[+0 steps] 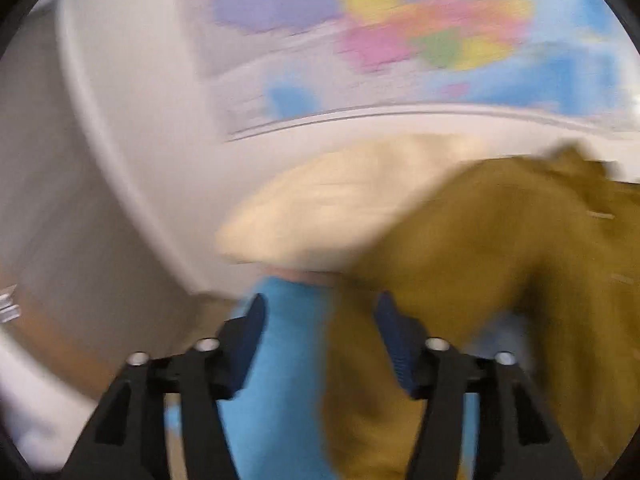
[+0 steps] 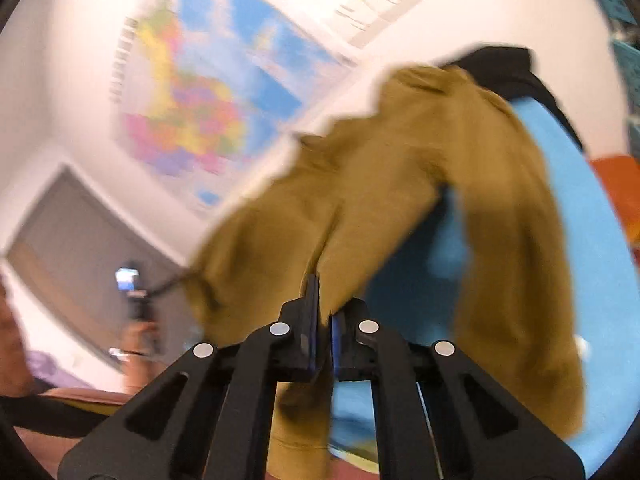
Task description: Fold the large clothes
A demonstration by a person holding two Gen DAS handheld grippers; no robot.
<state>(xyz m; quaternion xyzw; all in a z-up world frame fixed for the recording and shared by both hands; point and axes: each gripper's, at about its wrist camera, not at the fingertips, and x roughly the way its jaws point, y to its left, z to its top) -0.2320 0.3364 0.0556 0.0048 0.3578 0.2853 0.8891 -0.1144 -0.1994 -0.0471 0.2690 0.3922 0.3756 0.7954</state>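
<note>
An olive-brown garment (image 2: 400, 184) hangs in the air, blurred by motion. My right gripper (image 2: 323, 320) is shut on a bunched edge of it, and the cloth drapes away to the upper right over a blue surface (image 2: 568, 216). In the left wrist view the same garment (image 1: 500, 248) fills the right side and hangs down between and over the fingers. My left gripper (image 1: 320, 320) is open, its jaws wide apart, with the cloth lying against the right finger (image 1: 394, 336). A blue cloth (image 1: 288, 340) shows between the fingers.
A coloured world map (image 1: 400, 20) hangs on the white wall; it also shows in the right wrist view (image 2: 200, 92). A cream pillow-like shape (image 1: 320, 204) lies ahead of the left gripper. A person (image 2: 16, 344) holds a device (image 2: 128, 280) at the left. An orange item (image 2: 620, 184) is at the right.
</note>
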